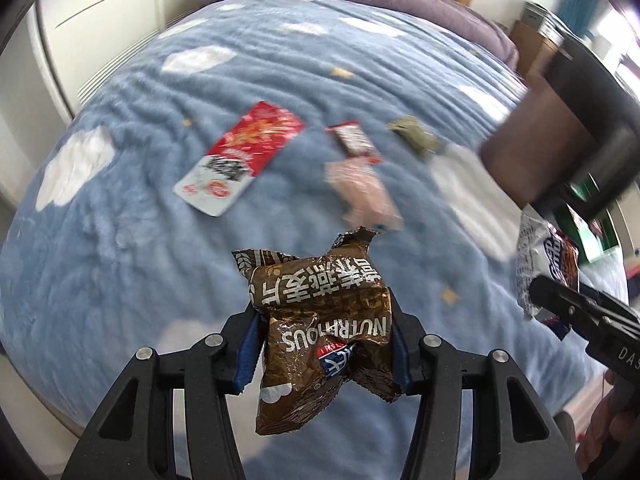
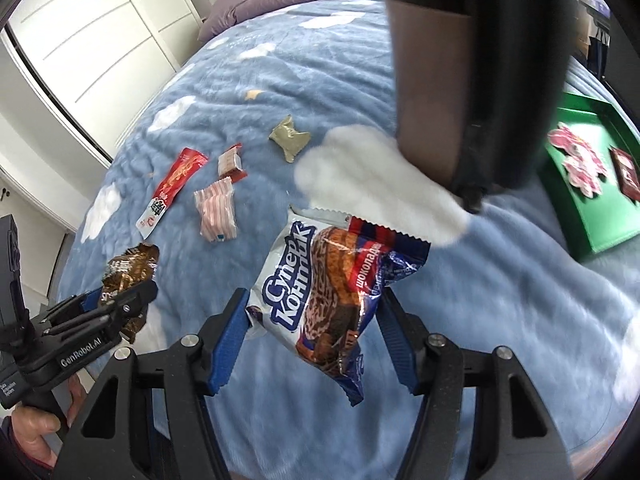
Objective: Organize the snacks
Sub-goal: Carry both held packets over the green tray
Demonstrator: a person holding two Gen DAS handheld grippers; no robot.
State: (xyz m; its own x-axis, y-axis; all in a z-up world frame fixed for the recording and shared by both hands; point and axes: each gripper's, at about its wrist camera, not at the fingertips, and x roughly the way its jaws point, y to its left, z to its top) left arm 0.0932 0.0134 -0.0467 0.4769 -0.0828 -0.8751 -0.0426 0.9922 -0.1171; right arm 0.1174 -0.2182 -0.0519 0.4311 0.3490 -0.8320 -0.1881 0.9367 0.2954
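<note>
My left gripper (image 1: pixel 324 340) is shut on a crumpled brown snack packet (image 1: pixel 320 320) and holds it above the blue bed cover; it also shows in the right wrist view (image 2: pixel 128 276). My right gripper (image 2: pixel 312 316) is shut on a white and blue chocolate cake packet (image 2: pixel 328 280), also above the bed; the packet shows at the right edge of the left wrist view (image 1: pixel 540 256). On the bed lie a red and white sachet (image 2: pixel 172 188), a small red and white candy (image 2: pixel 230 162), a pink striped packet (image 2: pixel 216 208) and a gold wrapper (image 2: pixel 290 138).
A green tray (image 2: pixel 580 208) at the right holds a pink flowered packet (image 2: pixel 576 160) and a dark red packet (image 2: pixel 628 172). A dark post with a brown panel (image 2: pixel 432 80) hangs over the bed between the snacks and the tray. White wardrobe doors (image 2: pixel 92 40) stand at the left.
</note>
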